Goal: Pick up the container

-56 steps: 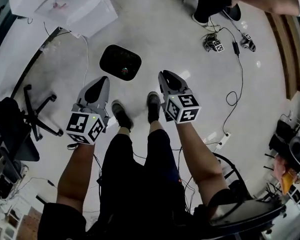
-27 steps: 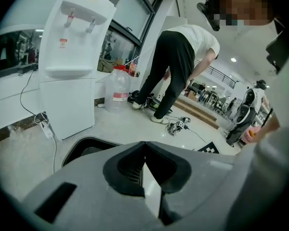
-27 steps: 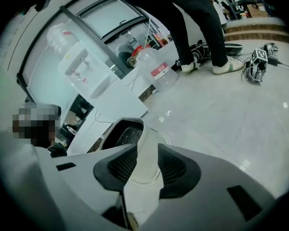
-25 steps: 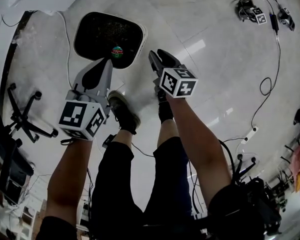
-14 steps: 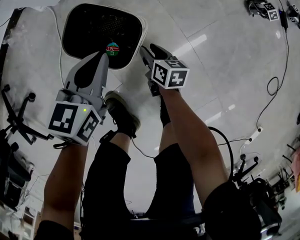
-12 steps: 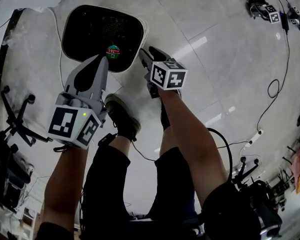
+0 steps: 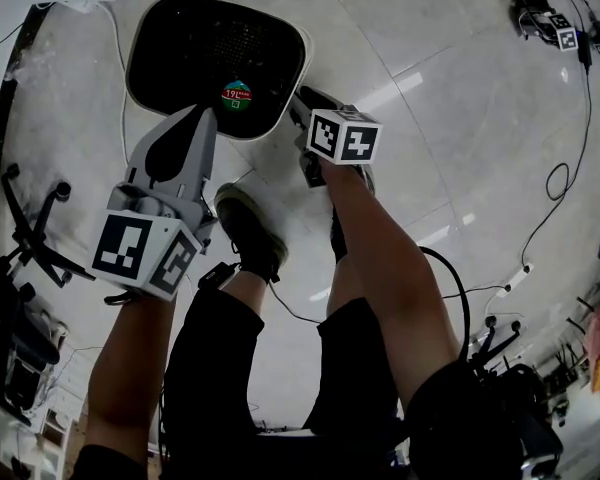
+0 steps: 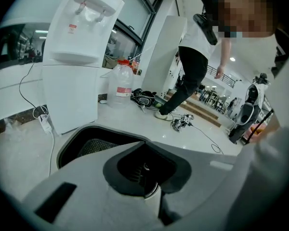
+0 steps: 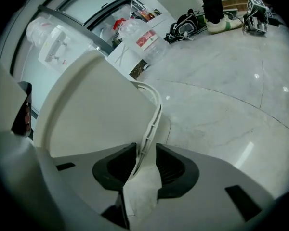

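Observation:
The container (image 7: pixel 200 48) is a white bin with a black inside and a round coloured sticker, standing on the floor ahead of my feet. My right gripper (image 7: pixel 302 98) is at its right rim. In the right gripper view the thin white rim (image 9: pixel 151 124) stands upright between the jaws, which are closing with narrow gaps on either side of it. My left gripper (image 7: pixel 202 118) hangs shut over the near edge, holding nothing. The left gripper view shows the black, mesh-bottomed inside of the container (image 8: pixel 82 143) just beyond the left gripper (image 8: pixel 151 191).
A white water dispenser (image 8: pixel 79 57) and a big water bottle (image 8: pixel 119 83) stand behind the bin. A person (image 8: pixel 192 66) stands further off. Cables (image 7: pixel 560 178) and a marker-cube device (image 7: pixel 560 33) lie at the right; a chair base (image 7: pixel 30 238) is left. My shoes (image 7: pixel 248 230) are below the grippers.
The bin has come much closer in view. Both grippers moved forward to it: the right reached the right rim, the left came over the near edge.

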`<action>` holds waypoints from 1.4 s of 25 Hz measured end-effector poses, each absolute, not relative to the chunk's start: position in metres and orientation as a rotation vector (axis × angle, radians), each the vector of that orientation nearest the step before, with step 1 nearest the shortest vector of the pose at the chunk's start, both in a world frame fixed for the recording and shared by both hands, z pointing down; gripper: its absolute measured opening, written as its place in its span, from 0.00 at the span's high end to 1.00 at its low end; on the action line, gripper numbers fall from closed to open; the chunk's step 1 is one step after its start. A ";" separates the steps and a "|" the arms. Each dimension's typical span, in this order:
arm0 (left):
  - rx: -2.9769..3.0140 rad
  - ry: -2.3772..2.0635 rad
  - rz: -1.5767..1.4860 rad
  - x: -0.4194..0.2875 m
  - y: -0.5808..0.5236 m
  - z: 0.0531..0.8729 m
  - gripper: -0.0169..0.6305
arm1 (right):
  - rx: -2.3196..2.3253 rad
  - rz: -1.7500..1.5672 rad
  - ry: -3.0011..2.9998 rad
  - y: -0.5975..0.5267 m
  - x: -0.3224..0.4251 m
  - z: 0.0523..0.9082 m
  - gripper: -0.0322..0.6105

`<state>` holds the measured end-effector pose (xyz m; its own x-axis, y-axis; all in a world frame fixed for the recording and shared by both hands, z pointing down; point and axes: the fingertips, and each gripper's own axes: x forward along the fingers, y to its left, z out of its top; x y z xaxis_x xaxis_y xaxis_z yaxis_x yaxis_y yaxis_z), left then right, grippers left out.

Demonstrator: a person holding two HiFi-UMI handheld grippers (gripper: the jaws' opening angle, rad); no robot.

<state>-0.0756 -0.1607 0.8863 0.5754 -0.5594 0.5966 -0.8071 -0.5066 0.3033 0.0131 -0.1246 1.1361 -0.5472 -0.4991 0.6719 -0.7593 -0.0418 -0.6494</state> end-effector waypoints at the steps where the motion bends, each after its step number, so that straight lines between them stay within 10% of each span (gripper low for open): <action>1: 2.247 -1.087 0.580 -0.076 -0.160 0.887 0.96 | 1.334 1.638 -1.994 -0.123 0.011 1.138 0.76; 35: 2.366 -0.895 1.079 -0.061 -0.102 0.889 0.89 | 1.440 1.635 -1.616 -0.103 0.043 0.989 0.88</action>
